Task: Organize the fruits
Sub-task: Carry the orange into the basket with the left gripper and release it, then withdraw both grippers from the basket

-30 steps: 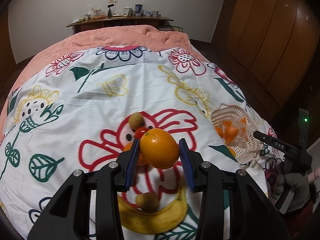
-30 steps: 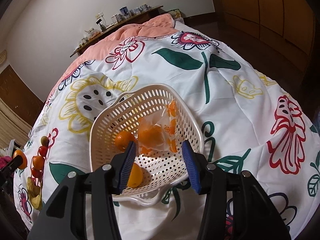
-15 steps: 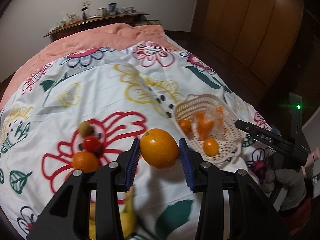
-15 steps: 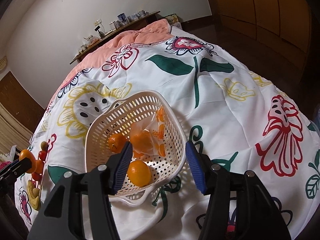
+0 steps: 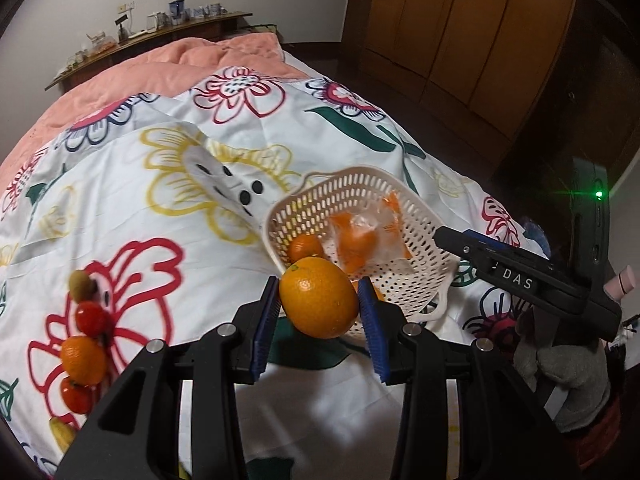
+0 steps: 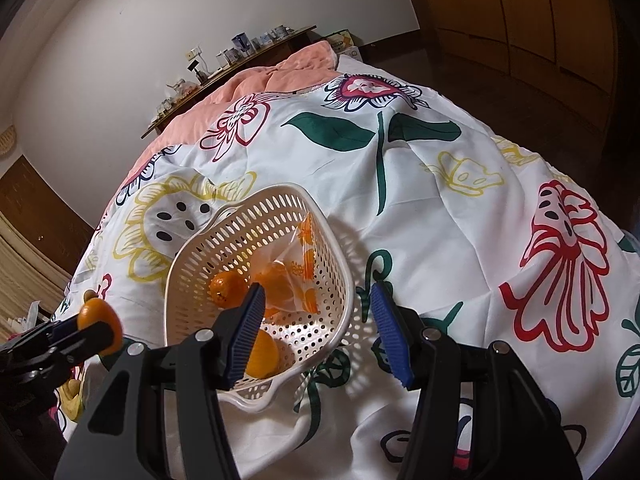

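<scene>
Orange (image 5: 318,302) sits clamped between the blue pads of your left gripper (image 5: 319,312), and compared with a second ago it has travelled off the loose fruit and now hangs at the near rim of the white basket (image 5: 416,280), which fills the 1 o'clock part of your left view. The kiwi (image 5: 82,282), tomato (image 5: 93,318) and small orange (image 5: 83,359) that lay under the fingers then are now away at 9 o'clock on the flowered quilt (image 5: 160,216). Your right gripper (image 6: 318,334) has just been opening; its fingers (image 6: 386,328) stand moderately wide and press on nothing, the left one inside the basket and the right one outside its wall, so the rim runs between them. The basket lies on the bed and holds loose oranges (image 6: 228,288) and a clear bag of orange pieces (image 6: 294,276). From the right view your held orange shows at 9 o'clock, half covered by the left fingers. The lowest orange (image 6: 264,354) in the basket is partly hidden behind your right gripper's left finger, the bag's contents are hard to make out, and the banana (image 5: 62,434) is cut off at the left view's edge.
</scene>
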`<state>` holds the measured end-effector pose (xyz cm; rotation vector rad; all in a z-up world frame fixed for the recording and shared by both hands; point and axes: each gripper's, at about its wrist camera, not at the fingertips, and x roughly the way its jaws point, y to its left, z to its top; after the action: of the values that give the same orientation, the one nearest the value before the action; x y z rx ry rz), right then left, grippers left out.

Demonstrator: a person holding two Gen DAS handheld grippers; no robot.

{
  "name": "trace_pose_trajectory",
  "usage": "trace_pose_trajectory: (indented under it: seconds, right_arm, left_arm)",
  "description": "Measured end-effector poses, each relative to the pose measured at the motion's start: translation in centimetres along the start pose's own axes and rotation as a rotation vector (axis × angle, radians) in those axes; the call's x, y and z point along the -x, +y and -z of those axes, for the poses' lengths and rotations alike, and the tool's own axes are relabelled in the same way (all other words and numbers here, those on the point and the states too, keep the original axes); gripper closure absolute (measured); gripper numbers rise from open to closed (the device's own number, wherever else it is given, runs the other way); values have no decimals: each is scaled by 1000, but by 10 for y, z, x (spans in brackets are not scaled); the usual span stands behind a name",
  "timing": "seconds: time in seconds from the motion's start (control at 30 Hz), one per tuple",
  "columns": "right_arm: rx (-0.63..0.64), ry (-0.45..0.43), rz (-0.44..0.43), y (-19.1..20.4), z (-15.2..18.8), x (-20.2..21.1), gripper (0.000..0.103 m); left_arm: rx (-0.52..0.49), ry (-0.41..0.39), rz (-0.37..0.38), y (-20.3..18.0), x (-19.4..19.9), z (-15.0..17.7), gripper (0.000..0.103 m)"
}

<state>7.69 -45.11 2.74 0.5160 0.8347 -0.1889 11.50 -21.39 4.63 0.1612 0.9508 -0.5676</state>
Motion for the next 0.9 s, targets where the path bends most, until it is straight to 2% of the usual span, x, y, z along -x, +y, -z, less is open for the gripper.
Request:
trace_pose_trajectory:
  seconds: [0.27,0.9]
  right_arm:
    - [-3,-1,-5,0,1,0,48]
    - [-2,0,-14,4,2,0,48]
  left_arm:
    - [-13,24,10,-5,-17,-2,62]
    - [3,10,3,-1,-12,-2,59]
